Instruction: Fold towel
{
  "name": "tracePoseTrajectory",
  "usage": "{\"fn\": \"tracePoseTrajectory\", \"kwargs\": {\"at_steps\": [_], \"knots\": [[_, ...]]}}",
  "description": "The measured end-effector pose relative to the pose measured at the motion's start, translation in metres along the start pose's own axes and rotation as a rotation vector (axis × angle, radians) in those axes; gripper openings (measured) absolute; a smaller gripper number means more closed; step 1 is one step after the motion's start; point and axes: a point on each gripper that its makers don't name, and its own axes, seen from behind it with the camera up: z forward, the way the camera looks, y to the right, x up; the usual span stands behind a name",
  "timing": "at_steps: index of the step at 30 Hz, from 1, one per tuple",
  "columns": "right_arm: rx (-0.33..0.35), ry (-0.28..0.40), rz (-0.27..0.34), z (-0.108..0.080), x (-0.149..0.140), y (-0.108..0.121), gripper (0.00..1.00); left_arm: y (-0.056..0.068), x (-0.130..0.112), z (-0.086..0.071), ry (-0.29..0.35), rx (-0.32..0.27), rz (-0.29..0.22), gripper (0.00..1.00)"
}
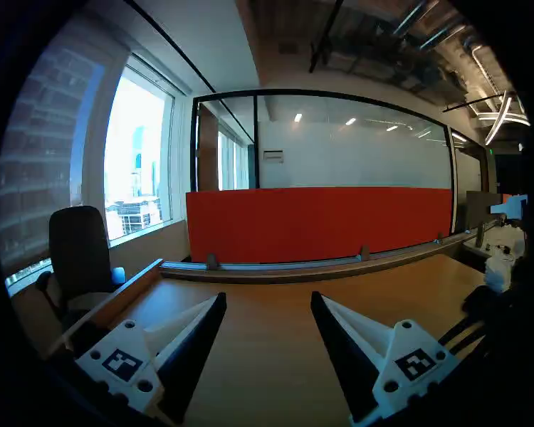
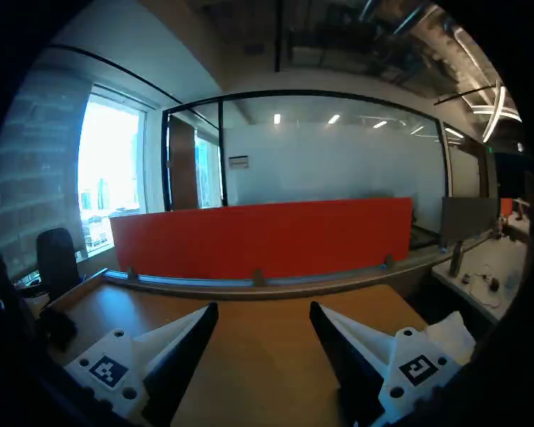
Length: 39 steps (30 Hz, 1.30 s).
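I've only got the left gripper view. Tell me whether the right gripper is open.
Observer: Open. The right gripper has its fingers spread, with bare desk between them.
Operator: Find me the towel.
Observer: A white crumpled thing sits just right of that gripper's right finger. It may be the towel, but I cannot be sure.
Operator: Say what lies beyond it.
Observer: A second desk, paler, with a dark cable and small items on it.
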Motion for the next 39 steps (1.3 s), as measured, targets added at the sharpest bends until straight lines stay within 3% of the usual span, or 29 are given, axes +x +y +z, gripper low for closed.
{"fn": "tracePoseTrajectory", "kwargs": {"at_steps": [9, 18, 30, 39], "knots": [[-0.032, -0.011, 0.023, 0.008, -0.001, -0.001, 1.00, -0.007, -0.023, 0.000, -0.001, 0.015, 0.017, 0.87], [-0.056, 0.006, 0.068, 0.005, 0.001, 0.000, 0.99, -0.005, -0.046, 0.002, 0.022, 0.012, 0.031, 0.87], [-0.063, 0.036, 0.058, -0.004, -0.023, -0.005, 0.99, -0.006, -0.088, 0.003, 0.051, 0.017, 0.042, 0.87], [-0.066, 0.040, 0.041, -0.004, -0.040, -0.005, 0.99, -0.010, -0.113, 0.003, 0.074, 0.022, 0.018, 0.87]]}}
